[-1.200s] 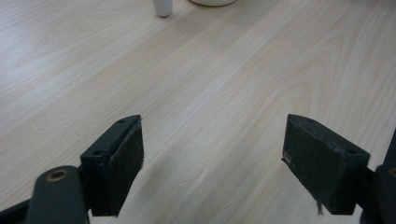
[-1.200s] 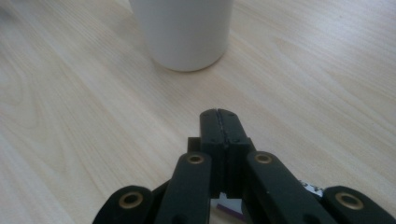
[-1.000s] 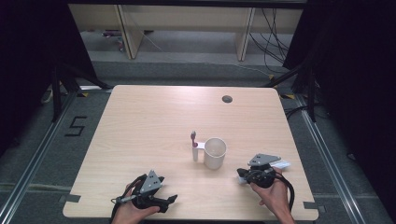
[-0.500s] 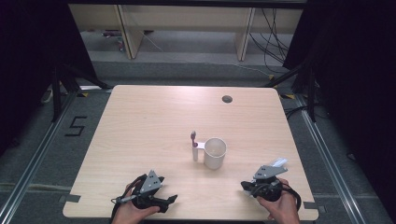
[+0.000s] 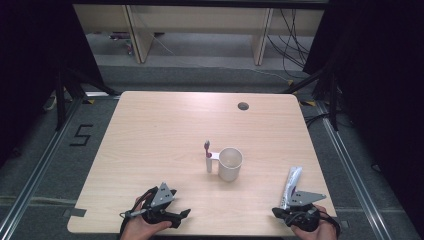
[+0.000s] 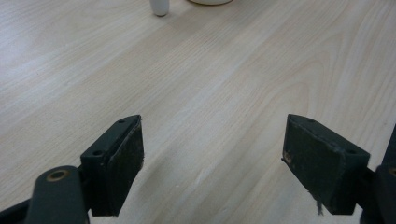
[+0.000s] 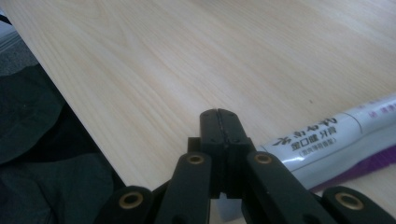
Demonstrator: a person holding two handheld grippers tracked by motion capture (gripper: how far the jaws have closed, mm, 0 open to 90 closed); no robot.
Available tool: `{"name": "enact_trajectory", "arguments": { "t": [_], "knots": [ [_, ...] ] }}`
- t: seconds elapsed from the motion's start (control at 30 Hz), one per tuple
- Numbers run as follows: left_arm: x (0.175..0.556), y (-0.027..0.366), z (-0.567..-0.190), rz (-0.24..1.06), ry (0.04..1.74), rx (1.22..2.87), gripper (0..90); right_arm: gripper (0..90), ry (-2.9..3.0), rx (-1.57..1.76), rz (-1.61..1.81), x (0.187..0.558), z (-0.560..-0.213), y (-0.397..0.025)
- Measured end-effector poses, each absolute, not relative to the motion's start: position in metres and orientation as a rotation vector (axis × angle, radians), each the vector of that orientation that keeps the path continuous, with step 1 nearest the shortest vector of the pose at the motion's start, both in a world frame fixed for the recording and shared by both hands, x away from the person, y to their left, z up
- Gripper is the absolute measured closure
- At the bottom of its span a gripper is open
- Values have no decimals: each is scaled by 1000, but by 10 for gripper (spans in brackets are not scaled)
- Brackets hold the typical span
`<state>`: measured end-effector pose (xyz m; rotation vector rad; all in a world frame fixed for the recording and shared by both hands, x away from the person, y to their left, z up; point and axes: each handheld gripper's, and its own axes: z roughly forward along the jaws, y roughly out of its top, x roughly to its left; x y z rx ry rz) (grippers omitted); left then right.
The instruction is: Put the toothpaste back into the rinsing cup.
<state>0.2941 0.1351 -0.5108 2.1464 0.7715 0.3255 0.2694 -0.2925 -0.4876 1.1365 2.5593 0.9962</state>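
On table (image 5: 150, 135): one white cup (image 5: 230, 163); one toothbrush (image 5: 208, 156) upright beside it; one toothpaste tube (image 5: 291, 186), small print unreadable; left gripper (image 5: 172, 214) spread, empty; right gripper (image 7: 218, 122) pressed together beside tube.

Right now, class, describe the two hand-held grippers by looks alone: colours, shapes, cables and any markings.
Both are black. The left gripper carries a grey three-cornered plate on top, and a cable trails from it; its two pads are flat dark blocks with small screw holes. The right gripper has the same grey plate and brass-coloured rivets on black linkage arms. No sleeves can be made out.
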Motion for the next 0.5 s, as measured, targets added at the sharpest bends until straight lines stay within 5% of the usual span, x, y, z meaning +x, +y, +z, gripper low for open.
{"name": "enact_trajectory", "arguments": {
  "t": [0.5],
  "knots": [
    [293,133,-512,311,783,2136,202,900,2504,1244,917,263,-486,-340]
  ]
}}
